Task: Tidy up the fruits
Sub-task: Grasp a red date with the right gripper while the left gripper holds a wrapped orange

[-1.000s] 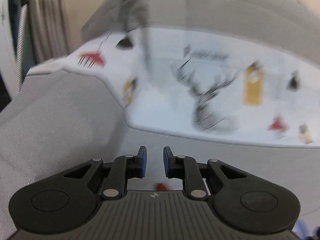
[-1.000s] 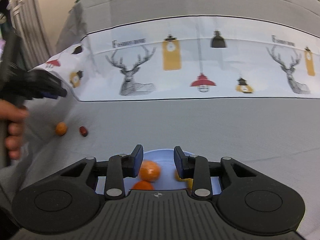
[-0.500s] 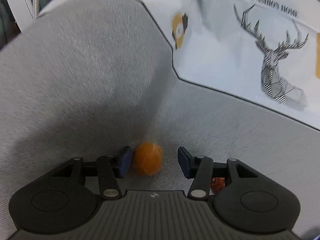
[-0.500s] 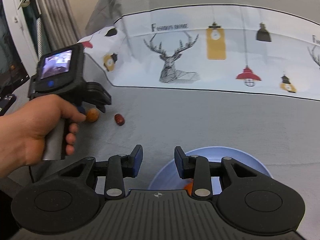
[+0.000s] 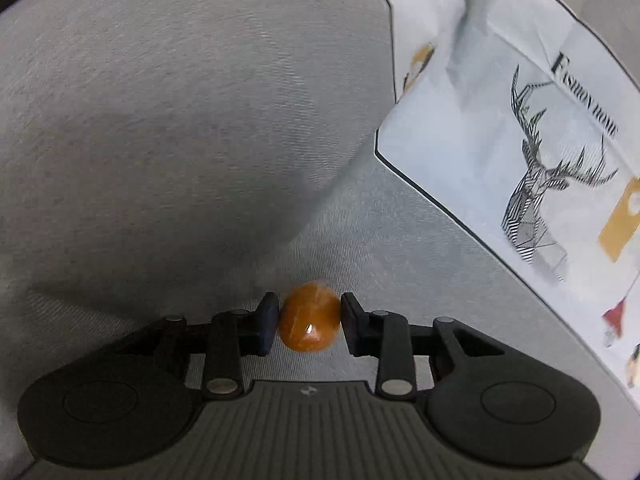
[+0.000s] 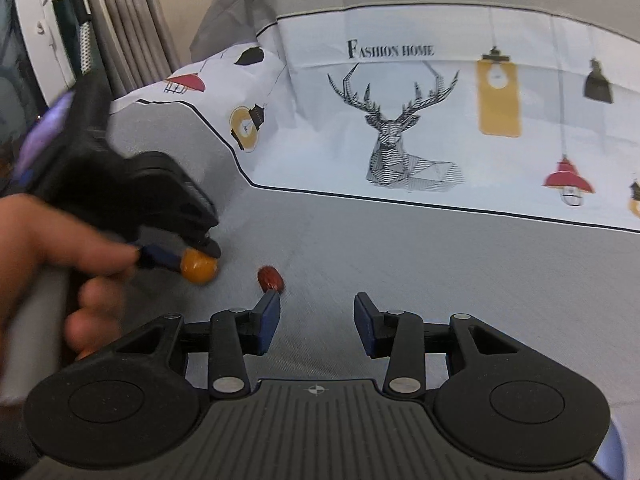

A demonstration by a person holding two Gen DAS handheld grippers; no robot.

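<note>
The small orange fruit [image 5: 309, 317] sits between the two blue pads of the left gripper [image 5: 308, 322], and in the left wrist view both pads touch its sides, so the claw is closed down to the fruit's width and appears to have hold of it. Seen from the right wrist camera, the same fruit [image 6: 199, 266] is at the tip of the left gripper [image 6: 188, 258], low over the grey cloth [image 6: 440, 264]; whether it has left the cloth or rests on it I cannot tell, because that part is blurred. Just beside it, a little toward the right gripper, a small dark red fruit [image 6: 271, 278] lies loose on the cloth, touched by nothing. The right gripper [image 6: 316, 322] hangs above bare cloth with its jaws wide apart and nothing between them, the red fruit just beyond its left finger. A sliver of pale blue rim [image 6: 612, 446] shows at the lower right edge of that view, too little of it to say what it is. Behind everything runs a white printed band with a deer head [image 6: 394, 128] and lamps. My judgement: one fruit is gripped but not yet carried anywhere, the red one is not yet picked up, so at least two placements remain
</note>
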